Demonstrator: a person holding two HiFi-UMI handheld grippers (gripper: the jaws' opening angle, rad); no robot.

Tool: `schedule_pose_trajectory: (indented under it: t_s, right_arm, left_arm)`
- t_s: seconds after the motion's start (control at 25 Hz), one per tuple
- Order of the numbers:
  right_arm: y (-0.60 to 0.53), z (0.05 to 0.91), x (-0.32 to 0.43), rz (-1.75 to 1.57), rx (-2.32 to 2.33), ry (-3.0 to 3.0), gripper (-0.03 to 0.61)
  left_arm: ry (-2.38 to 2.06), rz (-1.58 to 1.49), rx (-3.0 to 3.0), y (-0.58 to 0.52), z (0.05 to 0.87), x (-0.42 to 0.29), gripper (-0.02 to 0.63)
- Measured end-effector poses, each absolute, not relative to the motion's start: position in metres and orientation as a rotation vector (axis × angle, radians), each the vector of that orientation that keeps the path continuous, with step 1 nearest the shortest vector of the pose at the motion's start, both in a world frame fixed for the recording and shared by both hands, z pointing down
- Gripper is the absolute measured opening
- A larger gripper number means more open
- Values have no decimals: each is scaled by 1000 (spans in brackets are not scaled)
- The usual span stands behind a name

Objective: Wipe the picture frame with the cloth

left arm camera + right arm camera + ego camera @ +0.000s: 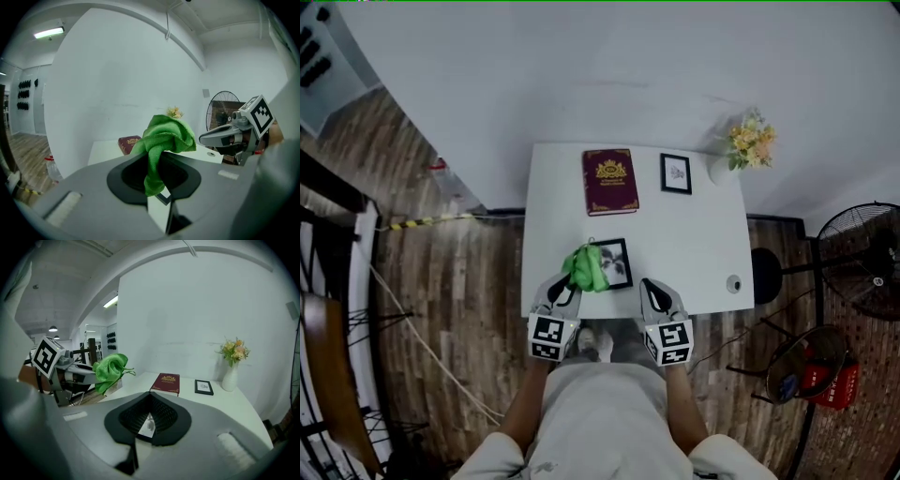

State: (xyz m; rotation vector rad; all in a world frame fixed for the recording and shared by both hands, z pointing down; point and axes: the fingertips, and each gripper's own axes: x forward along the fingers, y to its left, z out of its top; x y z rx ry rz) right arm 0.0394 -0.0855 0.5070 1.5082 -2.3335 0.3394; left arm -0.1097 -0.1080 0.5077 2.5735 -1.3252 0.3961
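Observation:
A black picture frame (620,269) lies flat near the front edge of the white table (694,253). A bunched green cloth (587,268) covers the frame's left part. My left gripper (566,287) is shut on that cloth (165,139), which stands up out of the jaws (157,187). A dark frame corner (162,197) shows below the cloth. My right gripper (652,289) hovers just right of the frame with its jaws a narrow gap apart and nothing held. A sliver of the frame's picture (149,421) shows through that gap. The cloth (108,370) is off to its left.
At the back of the table lie a maroon book (609,181), a small second frame (676,173) and a white vase of flowers (748,148). A small round object (733,283) sits near the right edge. A fan (862,255) stands right of the table.

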Motion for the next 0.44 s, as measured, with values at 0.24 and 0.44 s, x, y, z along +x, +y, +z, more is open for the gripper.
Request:
schedule_pose_trajectory:
  t_s: [0.24,0.44]
  right_arm:
    - [-83,495,36,298,1545,-2322,2]
    - [-89,491,37,286,1555,-2321,2]
  left_arm:
    - [-1289,356,2613,-108,499,-106,81]
    - [-1279,343,2623,-114,496,-102,81]
